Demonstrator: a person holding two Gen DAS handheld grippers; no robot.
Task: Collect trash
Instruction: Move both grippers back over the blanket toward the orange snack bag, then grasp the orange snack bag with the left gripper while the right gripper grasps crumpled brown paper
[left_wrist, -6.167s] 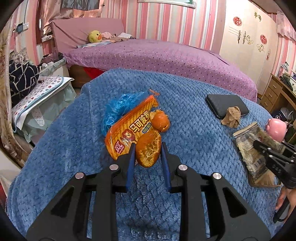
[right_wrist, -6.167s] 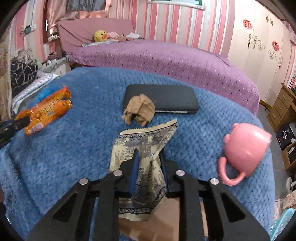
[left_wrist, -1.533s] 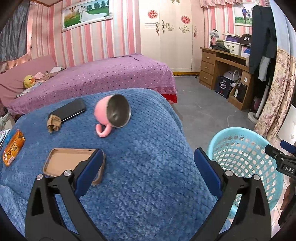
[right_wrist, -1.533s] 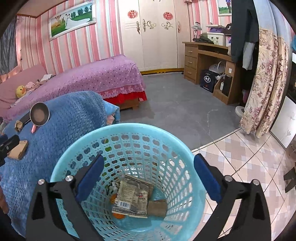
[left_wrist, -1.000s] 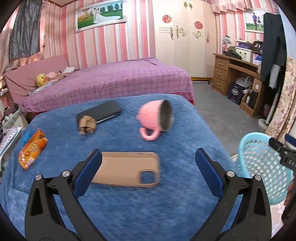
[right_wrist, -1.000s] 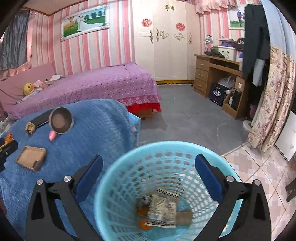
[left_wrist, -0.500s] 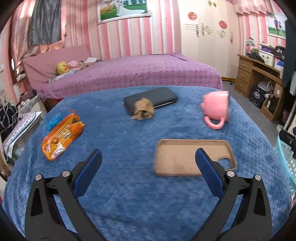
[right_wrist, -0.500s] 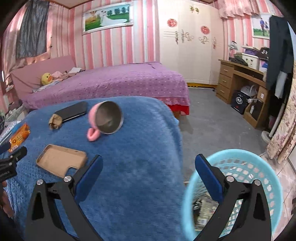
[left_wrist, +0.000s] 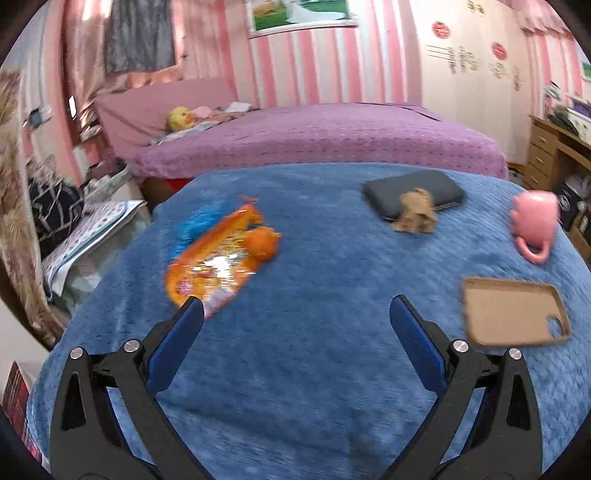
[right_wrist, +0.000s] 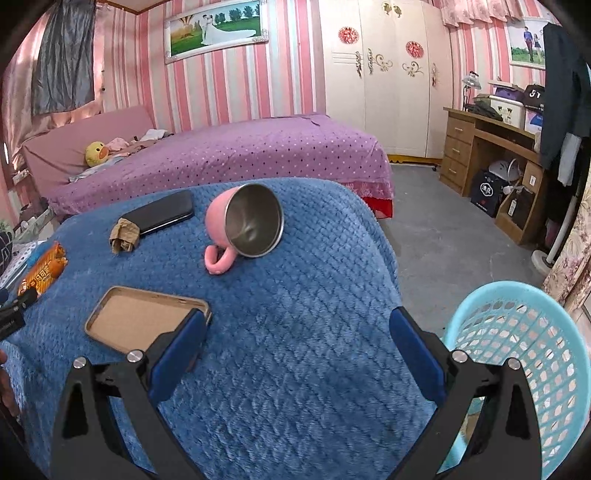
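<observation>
An orange snack wrapper (left_wrist: 218, 266) lies on the blue blanket (left_wrist: 314, 288) beside a blue plastic bag (left_wrist: 195, 225) and an orange peel (left_wrist: 264, 242). My left gripper (left_wrist: 295, 310) hovers open and empty just short of the wrapper, which sits by the left fingertip. A crumpled brown paper (left_wrist: 415, 216) rests against a dark phone (left_wrist: 413, 194). The right wrist view shows the same wrapper (right_wrist: 44, 271) and crumpled paper (right_wrist: 125, 234) at far left. My right gripper (right_wrist: 295, 321) is open and empty above the blanket, next to the light-blue trash basket (right_wrist: 517, 332).
A pink mug (right_wrist: 243, 221) lies tipped on its side. A tan phone case (right_wrist: 144, 319) lies near the right gripper's left finger. Behind stands a purple bed (right_wrist: 229, 155). A wooden desk (right_wrist: 491, 162) and grey floor (right_wrist: 443, 236) are at right.
Both grippers let go of the trash they held, which lay in the basket. They swung back left over the blanket, open; the left one now faces the orange wrapper.
</observation>
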